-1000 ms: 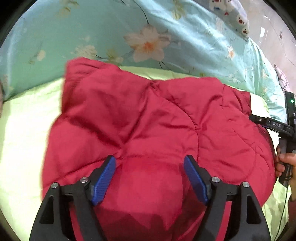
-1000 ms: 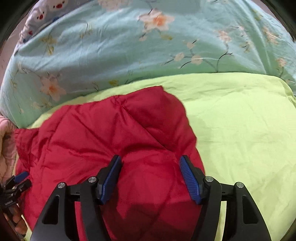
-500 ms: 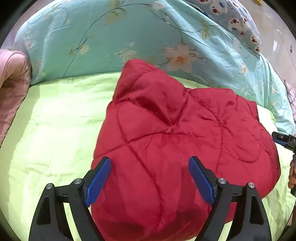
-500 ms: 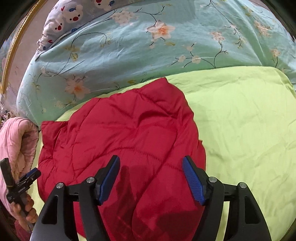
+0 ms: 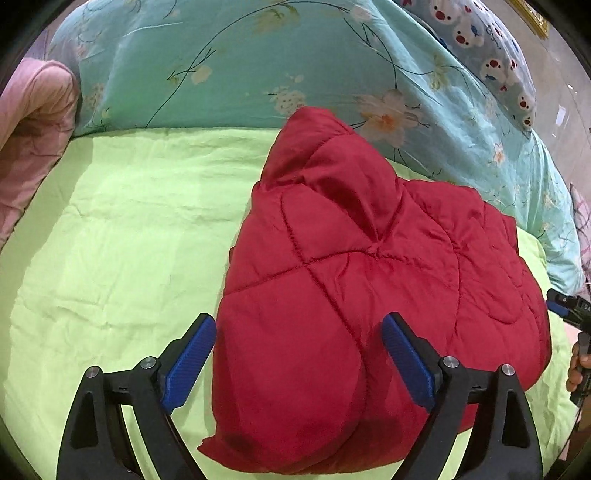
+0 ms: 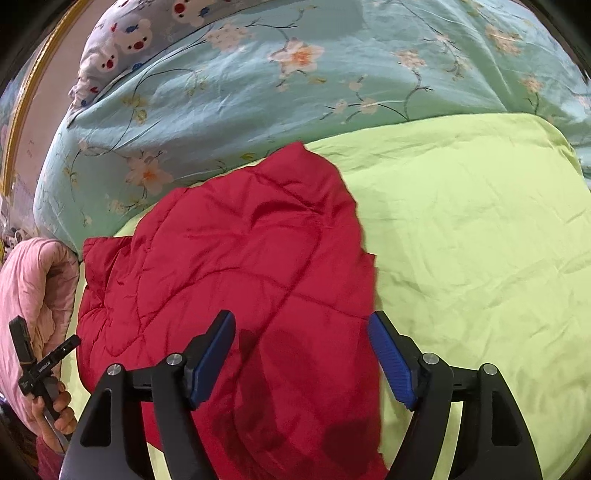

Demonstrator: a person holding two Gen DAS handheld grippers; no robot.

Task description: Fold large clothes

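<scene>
Red quilted padded fabric, a folded puffy jacket (image 5: 369,295), is seen lying on a lime-green bedsheet (image 5: 122,236), with a teal floral quilt (image 5: 229,74) bunched along the far side and a pink padded garment (image 5: 29,122) at the far left. In the left wrist view, the left gripper (image 5: 299,354) is held above the jacket's near edge; its blue-padded jaws have just been opening and stand wide, nothing is pinched, and the fabric is seen below the gap, apart from the pads. In the right wrist view, the right gripper (image 6: 301,354) is likewise held over the jacket (image 6: 240,277), its jaws also just opened wider, parted and gripping nothing. A bear-print pillow (image 6: 125,33) is seen beyond the quilt.
</scene>
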